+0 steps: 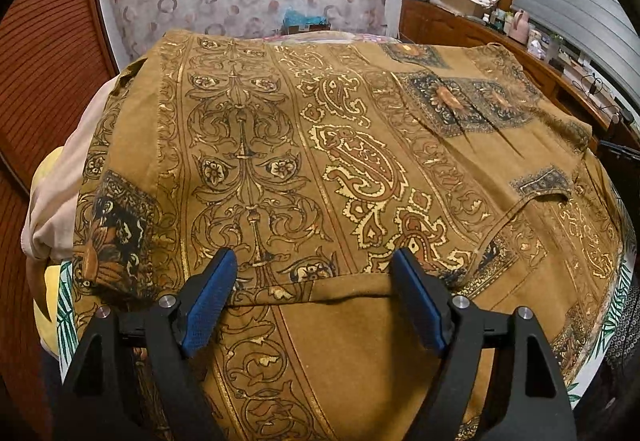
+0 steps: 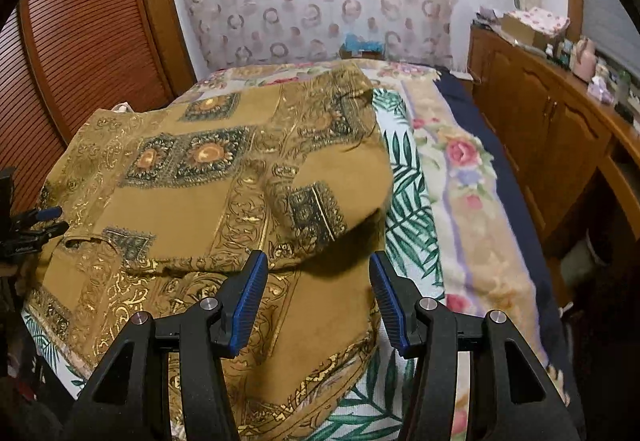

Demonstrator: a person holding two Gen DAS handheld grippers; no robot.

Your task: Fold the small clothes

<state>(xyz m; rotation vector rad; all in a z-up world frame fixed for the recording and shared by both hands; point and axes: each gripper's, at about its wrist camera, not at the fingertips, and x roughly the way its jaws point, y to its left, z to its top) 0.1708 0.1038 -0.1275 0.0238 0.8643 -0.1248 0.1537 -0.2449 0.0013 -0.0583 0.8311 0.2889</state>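
Observation:
A brown garment with gold paisley and dark square prints lies spread on the bed and fills the left wrist view. My left gripper is open, its blue pads on either side of a folded hem edge. In the right wrist view the same garment lies folded over itself on the left of the bed. My right gripper is open and empty above the garment's near right edge. The left gripper shows at the far left edge of that view.
The bed carries a leaf-print sheet and a floral blanket. A pale pink cloth lies at the garment's left. A wooden cabinet with clutter stands on the right. A slatted wooden door is on the left.

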